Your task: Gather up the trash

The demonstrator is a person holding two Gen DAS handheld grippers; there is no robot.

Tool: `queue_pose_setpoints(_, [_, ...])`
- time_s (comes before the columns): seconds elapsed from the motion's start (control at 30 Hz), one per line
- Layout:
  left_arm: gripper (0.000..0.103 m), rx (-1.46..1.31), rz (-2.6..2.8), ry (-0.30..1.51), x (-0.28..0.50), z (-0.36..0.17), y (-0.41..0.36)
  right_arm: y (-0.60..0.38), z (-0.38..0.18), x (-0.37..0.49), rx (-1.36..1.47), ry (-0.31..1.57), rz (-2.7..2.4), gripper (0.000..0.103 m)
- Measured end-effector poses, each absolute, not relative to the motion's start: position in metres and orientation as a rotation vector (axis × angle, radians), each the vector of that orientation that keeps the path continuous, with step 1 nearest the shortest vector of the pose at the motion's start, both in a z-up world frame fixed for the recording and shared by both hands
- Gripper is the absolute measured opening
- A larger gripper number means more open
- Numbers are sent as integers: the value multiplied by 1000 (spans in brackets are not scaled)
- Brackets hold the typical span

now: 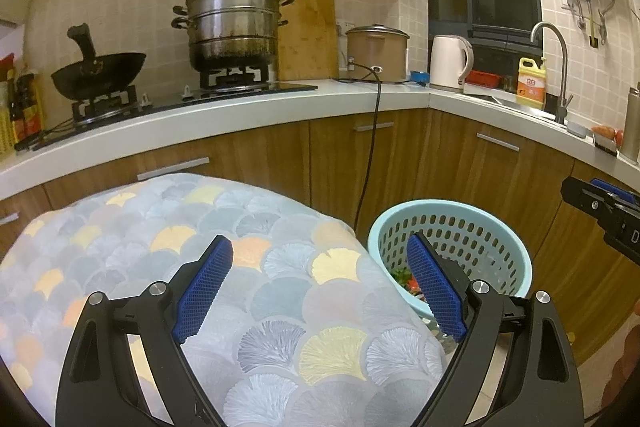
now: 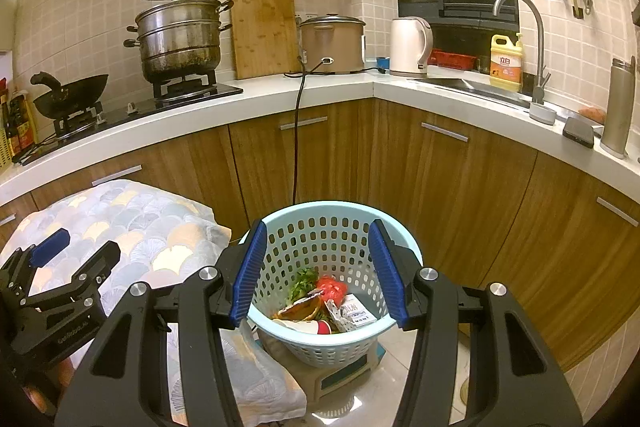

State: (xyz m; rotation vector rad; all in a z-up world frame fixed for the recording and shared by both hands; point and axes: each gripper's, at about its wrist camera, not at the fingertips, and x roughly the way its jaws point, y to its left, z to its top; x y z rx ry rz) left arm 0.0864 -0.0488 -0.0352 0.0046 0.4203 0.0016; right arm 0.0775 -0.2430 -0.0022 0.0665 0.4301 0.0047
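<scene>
Left gripper (image 1: 320, 283): jaws spread, empty, over patterned cloth (image 1: 180, 247).
Right gripper (image 2: 316, 267): jaws spread, empty.
Basket (image 2: 360, 331): upright, trash (image 2: 324, 299) inside.

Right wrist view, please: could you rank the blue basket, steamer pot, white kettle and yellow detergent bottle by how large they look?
1. blue basket, though it sits nearest the camera
2. steamer pot
3. white kettle
4. yellow detergent bottle
</scene>
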Motion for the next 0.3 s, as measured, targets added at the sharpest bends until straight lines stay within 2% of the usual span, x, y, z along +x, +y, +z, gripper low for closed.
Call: queue_pose_setpoints(0.3, [90, -48, 11, 452, 90, -35, -39, -242, -1, 78, 64, 430, 6, 49])
